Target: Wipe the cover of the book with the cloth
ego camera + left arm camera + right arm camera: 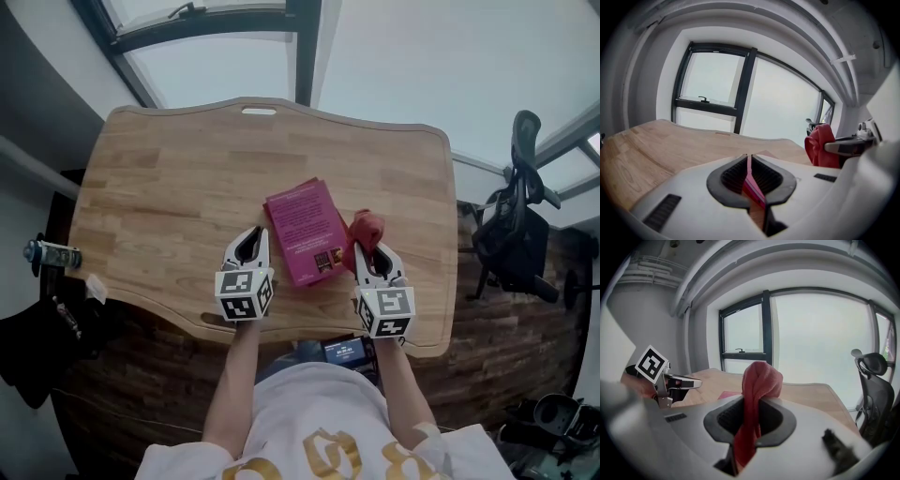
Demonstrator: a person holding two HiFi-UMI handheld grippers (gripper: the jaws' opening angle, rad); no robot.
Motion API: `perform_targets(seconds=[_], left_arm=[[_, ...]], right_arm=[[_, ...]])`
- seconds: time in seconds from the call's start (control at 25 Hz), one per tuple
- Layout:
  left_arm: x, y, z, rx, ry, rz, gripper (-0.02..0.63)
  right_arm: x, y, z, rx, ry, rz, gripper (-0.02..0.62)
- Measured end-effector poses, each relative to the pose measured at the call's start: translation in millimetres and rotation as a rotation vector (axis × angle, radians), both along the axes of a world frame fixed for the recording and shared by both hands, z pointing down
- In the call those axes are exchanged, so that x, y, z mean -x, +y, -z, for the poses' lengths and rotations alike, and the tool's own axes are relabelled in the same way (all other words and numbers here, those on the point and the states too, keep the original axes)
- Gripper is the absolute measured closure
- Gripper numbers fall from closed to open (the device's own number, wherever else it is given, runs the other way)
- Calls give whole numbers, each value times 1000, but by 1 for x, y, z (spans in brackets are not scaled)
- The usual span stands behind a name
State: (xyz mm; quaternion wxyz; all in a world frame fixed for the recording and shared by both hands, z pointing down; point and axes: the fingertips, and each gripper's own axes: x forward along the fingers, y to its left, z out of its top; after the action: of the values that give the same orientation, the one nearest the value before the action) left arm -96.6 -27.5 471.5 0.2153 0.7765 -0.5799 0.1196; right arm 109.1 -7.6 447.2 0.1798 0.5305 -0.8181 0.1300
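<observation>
1. I'm gripping the crumpled red cloth in my right gripper, just beside the book's right edge.
2. The magenta paperback book is lying flat on the light wooden table.
3. My left gripper is sitting with its jaws pressed together on nothing, just left of the book.

wooden table, office chair
</observation>
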Motion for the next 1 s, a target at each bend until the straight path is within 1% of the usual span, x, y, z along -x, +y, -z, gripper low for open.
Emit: perform_targets(seconds=[0.16,0.28,0.36,0.48,0.6,0.76,0.84,0.92,1.0], left_arm=[[2,-3,-12,27,-3,7,591],[0,-10,-13,22,2,4,591],[1,-16,-17,23,1,6,591],[-1,-21,-31,53,15,16,591],[-2,-27,-42,76,32,26,589],[2,-37,-50,92,45,56,589],[1,-42,-55,99,57,63,570],[-1,-46,-62,116,75,62,511],[-4,-48,-68,135,90,58,495]], right_arm=[[7,-9,-9,13,-23,24,528],[11,-17,-18,26,-43,36,528],[14,-23,-25,39,-45,45,528],[14,-31,-33,65,-48,55,528],[17,-45,-35,70,-47,73,528],[22,-60,-45,92,-42,101,528],[25,-67,-52,108,-40,113,528],[28,-73,-60,124,-35,126,528],[30,-77,-66,137,-27,142,528]])
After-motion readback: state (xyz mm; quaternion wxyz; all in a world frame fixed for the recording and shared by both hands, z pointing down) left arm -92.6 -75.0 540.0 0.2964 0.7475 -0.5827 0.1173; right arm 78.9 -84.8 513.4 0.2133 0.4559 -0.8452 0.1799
